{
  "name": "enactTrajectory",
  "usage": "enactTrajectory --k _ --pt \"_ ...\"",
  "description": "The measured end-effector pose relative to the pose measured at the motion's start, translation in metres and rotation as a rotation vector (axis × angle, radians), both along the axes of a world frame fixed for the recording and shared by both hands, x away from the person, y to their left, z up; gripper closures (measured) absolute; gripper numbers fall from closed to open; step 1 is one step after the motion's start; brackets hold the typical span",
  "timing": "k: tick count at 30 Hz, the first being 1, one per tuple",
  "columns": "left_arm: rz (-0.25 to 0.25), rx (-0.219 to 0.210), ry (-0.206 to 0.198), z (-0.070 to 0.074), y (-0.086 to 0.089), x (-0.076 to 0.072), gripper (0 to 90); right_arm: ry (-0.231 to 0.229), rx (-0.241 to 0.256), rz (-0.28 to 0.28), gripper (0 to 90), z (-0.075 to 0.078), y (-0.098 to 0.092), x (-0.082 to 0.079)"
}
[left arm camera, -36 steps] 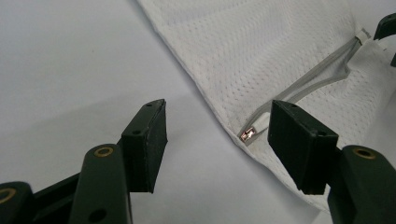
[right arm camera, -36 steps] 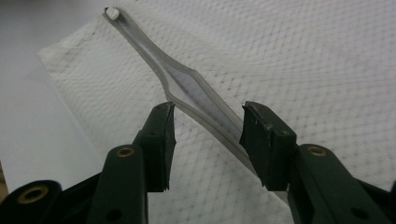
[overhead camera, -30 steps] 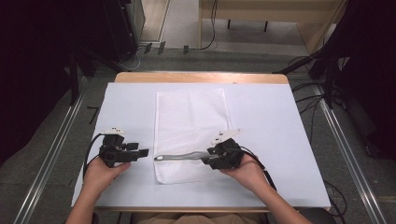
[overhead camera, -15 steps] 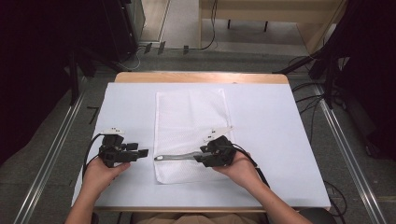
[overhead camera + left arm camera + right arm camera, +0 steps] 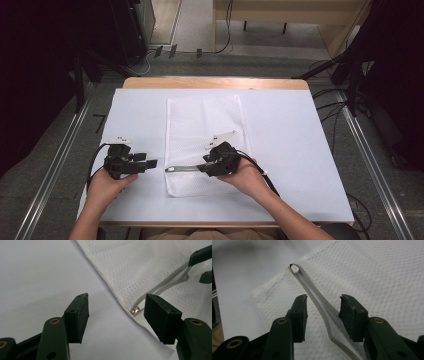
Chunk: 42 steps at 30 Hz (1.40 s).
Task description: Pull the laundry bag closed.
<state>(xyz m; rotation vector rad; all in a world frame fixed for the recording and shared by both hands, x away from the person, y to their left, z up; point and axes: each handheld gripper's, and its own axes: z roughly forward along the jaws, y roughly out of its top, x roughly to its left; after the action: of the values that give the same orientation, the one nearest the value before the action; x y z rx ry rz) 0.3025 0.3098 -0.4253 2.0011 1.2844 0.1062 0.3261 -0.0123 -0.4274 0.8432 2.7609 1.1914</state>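
A white mesh laundry bag lies flat in the middle of the white-covered bench, its long side running away from the person. I can read no brand or label on it; whether it holds anything I cannot tell. Along its near end runs a grey zipper strip, partly lifted off the mesh, with a small metal zipper pull at the left corner.

The right tongs lie over the near part of the bag, pointing left; their jaws stand apart on either side of the grey strip, not closed on it.

The left tongs rest on the bare bench cover just beside the bag's left edge, pointing right at the corner, their jaws wide and empty.
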Motion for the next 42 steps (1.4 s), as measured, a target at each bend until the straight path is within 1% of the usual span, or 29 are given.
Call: enactTrajectory --k 5,7,8,9,12,13,15,17,18,22,23,25,26,29,31,35,37,40,42 --pt "-0.001 0.003 0.002 0.000 0.000 0.000 37.4 0.013 -0.004 0.007 59.4 0.001 0.008 0.001" --pt "0.001 -0.001 0.000 0.000 0.000 0.001 37.4 0.010 -0.002 0.012 59.9 0.001 0.012 0.002" --pt "0.000 -0.005 0.000 -0.001 0.001 0.001 37.4 0.007 0.001 0.020 60.6 0.001 0.017 0.003" --pt "-0.003 -0.003 0.003 -0.001 0.001 0.002 37.4 0.007 0.001 0.020 60.6 0.001 0.017 0.003" --pt "-0.001 -0.007 0.003 0.000 0.002 0.001 37.4 0.007 0.006 0.039 62.3 0.002 0.029 0.005" --pt "0.003 -0.008 0.003 0.000 0.002 0.001 37.4 0.007 0.006 0.039 62.3 0.002 0.029 0.005" --pt "0.005 -0.012 0.003 0.000 0.003 0.002 37.4 0.008 0.008 0.051 64.3 0.001 0.036 0.006" --pt "0.006 -0.014 0.000 -0.001 0.004 0.002 37.4 0.006 0.010 0.057 65.5 0.001 0.038 0.006" --pt "0.004 -0.015 0.001 -0.001 0.004 0.002 37.4 0.014 0.011 0.065 67.9 -0.001 0.043 0.006" --pt "0.007 -0.017 -0.002 0.000 0.004 0.002 37.4 0.030 0.011 0.070 69.7 -0.006 0.049 0.007" --pt "0.008 -0.016 -0.001 0.000 0.004 0.002 37.4 0.043 0.013 0.073 70.1 -0.009 0.053 0.007" --pt "0.007 -0.011 -0.001 0.000 0.004 0.002 37.4 0.067 0.036 0.068 70.1 -0.012 0.056 0.007" --pt "0.007 -0.011 -0.001 -0.001 0.004 0.002 37.4 0.072 0.042 0.063 70.4 -0.013 0.058 0.007" --pt "0.007 -0.011 -0.001 -0.001 0.004 0.002 37.4 0.076 0.045 0.059 71.9 -0.016 0.060 0.009" --pt "0.005 -0.011 0.000 0.000 0.004 0.001 37.4 0.092 0.049 0.053 72.5 -0.022 0.065 0.011" --pt "0.008 -0.014 -0.003 0.000 0.005 0.001 37.4 0.098 0.040 0.052 73.2 -0.026 0.069 0.011" --pt "0.008 -0.014 -0.003 0.000 0.005 0.001 37.4 0.099 0.033 0.069 73.1 -0.030 0.074 0.010" --pt "0.004 -0.010 -0.002 0.000 0.005 0.001 37.4 0.096 0.026 0.078 73.2 -0.032 0.076 0.009" --pt "0.005 -0.011 -0.003 0.000 0.005 0.001 37.4 0.100 0.013 0.078 73.2 -0.033 0.078 0.008"
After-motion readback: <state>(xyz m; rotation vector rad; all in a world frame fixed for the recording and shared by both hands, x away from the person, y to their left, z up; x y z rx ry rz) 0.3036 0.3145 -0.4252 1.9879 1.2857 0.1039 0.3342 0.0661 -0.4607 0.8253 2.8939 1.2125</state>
